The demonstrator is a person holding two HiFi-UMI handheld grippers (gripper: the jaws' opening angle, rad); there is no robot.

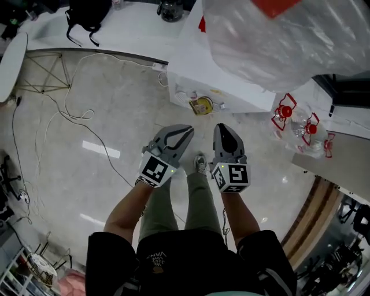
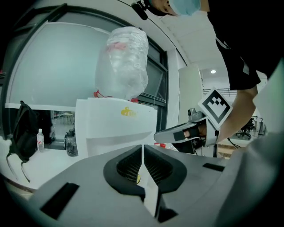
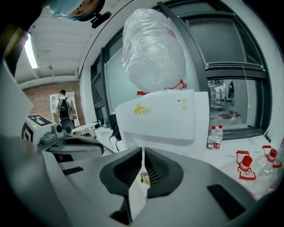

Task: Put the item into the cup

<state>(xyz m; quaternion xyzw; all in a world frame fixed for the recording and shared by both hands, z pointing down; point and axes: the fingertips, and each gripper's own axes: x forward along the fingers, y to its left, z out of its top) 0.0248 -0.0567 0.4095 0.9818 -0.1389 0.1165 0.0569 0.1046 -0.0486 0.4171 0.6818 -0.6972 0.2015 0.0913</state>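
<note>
head view: i'm looking steeply down at a pale glossy floor (image 1: 115,191). the left gripper (image 1: 186,134) and the right gripper (image 1: 222,130) are side by side, close but not touching, above the person's shoe (image 1: 200,163). both point toward the far side, and each has its jaws brought together. past them stands a white water dispenser (image 1: 219,69) with a plastic-wrapped bottle (image 1: 289,40) on top. a small yellow-labelled thing (image 1: 200,106) lies on the floor against the dispenser's foot, just beyond the grippers. i can't tell whether it is the item or the cup. clear jugs with red caps (image 1: 300,124) sit on the right, loose cables (image 1: 75,113) trail on the left, and a black bag (image 1: 87,14) rests on a white counter (image 1: 133,23) at far left

left gripper view: the left gripper (image 2: 142,150) is closed tip to tip and holds nothing. the dispenser (image 2: 115,128) and its wrapped bottle (image 2: 124,62) stand straight ahead. the right gripper (image 2: 162,133) is level on the right and the black bag (image 2: 24,133) is on the left

right gripper view: the right gripper (image 3: 143,155) is likewise closed and empty, with the yellow-labelled thing (image 3: 145,178) showing through the slit. beyond are the dispenser (image 3: 164,117), two small water bottles (image 3: 214,136), and the left gripper (image 3: 95,145) on the left
</note>
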